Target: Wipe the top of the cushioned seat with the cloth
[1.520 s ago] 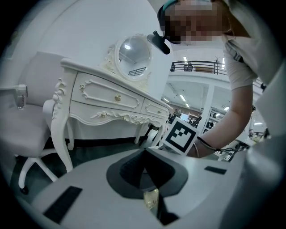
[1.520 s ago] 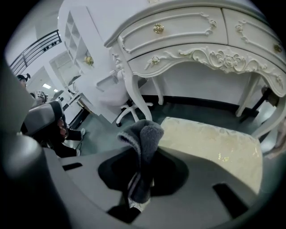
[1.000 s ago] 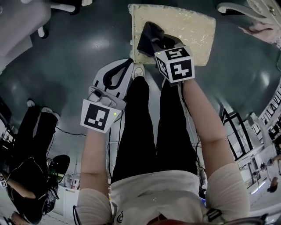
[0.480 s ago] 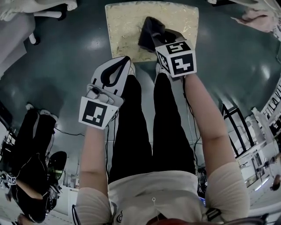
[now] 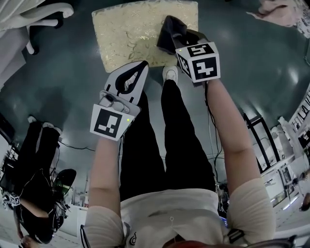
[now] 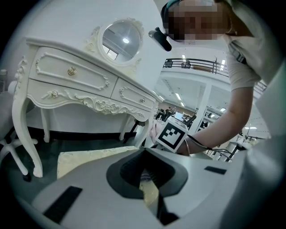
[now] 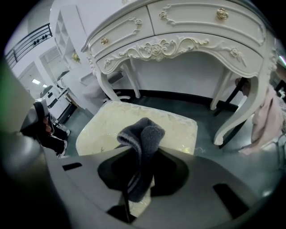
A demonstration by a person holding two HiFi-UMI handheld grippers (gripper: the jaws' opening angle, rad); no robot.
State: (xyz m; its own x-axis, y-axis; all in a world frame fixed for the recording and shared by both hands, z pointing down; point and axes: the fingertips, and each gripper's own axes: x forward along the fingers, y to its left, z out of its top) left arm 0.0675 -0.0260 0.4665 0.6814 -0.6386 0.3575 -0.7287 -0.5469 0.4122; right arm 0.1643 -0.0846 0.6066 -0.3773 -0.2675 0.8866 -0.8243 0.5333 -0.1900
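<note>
The cream cushioned seat (image 5: 131, 29) lies on the dark floor at the top of the head view. My right gripper (image 5: 175, 39) is over its right part, shut on a dark grey cloth (image 5: 169, 30). In the right gripper view the folded cloth (image 7: 144, 132) stands up between the jaws, above the seat (image 7: 111, 125). My left gripper (image 5: 144, 64) hovers at the seat's front edge, jaws shut with nothing in them. The left gripper view shows the seat (image 6: 85, 155) past the left gripper (image 6: 145, 151).
A white ornate dressing table (image 7: 178, 40) with an oval mirror (image 6: 121, 41) stands behind the seat. A pink garment (image 7: 263, 120) hangs at the right. A white chair (image 5: 43, 14) is far left. Another person in black (image 5: 34, 160) stands at the left.
The right gripper and cloth have shifted from the seat's left part towards its right side. The left gripper has come forward to the seat's front edge.
</note>
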